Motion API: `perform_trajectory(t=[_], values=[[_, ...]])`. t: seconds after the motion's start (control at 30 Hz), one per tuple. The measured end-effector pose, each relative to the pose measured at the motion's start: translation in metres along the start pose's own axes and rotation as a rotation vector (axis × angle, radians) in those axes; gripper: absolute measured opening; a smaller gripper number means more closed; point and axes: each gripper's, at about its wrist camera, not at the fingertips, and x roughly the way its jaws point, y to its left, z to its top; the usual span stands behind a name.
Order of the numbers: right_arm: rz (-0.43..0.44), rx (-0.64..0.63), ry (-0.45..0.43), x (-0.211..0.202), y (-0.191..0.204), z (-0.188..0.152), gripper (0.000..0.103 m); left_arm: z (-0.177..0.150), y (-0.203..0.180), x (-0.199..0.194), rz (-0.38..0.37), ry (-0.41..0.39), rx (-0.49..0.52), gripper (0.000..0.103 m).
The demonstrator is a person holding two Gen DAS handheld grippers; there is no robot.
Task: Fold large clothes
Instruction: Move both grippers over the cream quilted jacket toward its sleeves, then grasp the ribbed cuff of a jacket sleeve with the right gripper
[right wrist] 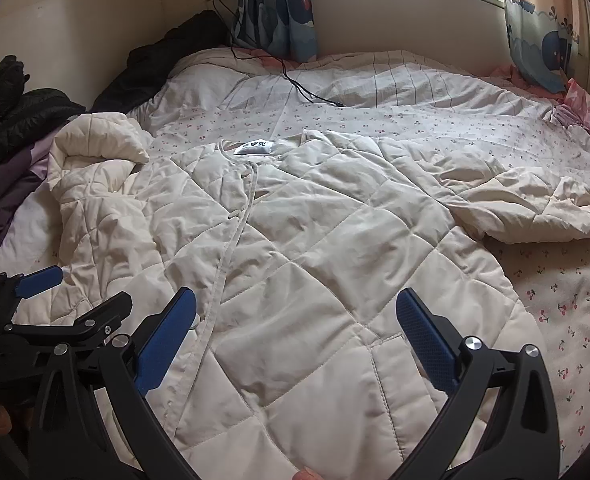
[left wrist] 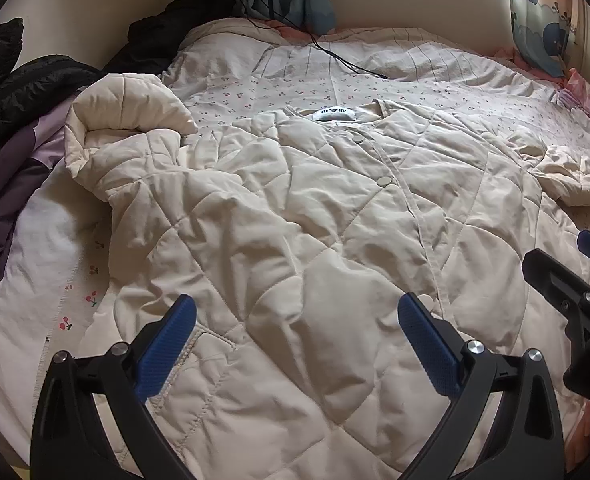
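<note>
A cream quilted jacket (left wrist: 315, 216) lies spread front-up on the bed, collar and white label (left wrist: 335, 115) at the far end, hem towards me. Its left sleeve (left wrist: 127, 128) is bunched up at the left, its right sleeve (left wrist: 575, 176) crumpled at the right. It also shows in the right wrist view (right wrist: 315, 240). My left gripper (left wrist: 295, 320) is open and empty above the jacket's lower left part. My right gripper (right wrist: 295, 316) is open and empty above the lower right part; it shows in the left wrist view (left wrist: 567, 276), and the left gripper in the right wrist view (right wrist: 75, 292).
The bed has a cherry-print cover (right wrist: 567, 320). Black and purple clothes (left wrist: 19, 92) are piled at the left by the wall. A black cable (left wrist: 335, 54) runs over the far bedding. Blue patterned curtains (right wrist: 283, 4) hang under the window.
</note>
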Motion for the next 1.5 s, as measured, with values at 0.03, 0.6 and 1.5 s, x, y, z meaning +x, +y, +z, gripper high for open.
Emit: perform_trajectory(t=[0.03, 0.6, 1.5], values=[[-0.005, -0.005, -0.011, 0.001, -0.003, -0.001, 0.097, -0.001, -0.001, 0.001, -0.001, 0.001, 0.0, 0.097], [0.057, 0.069, -0.049, -0.01, -0.03, 0.011, 0.097, 0.013, -0.009, 0.001, -0.055, -0.056, -0.028, 0.097], [0.123, 1.057, -0.132, 0.04, -0.561, 0.019, 0.018, 0.035, -0.023, 0.041, -0.302, 0.065, -0.269, 0.097]])
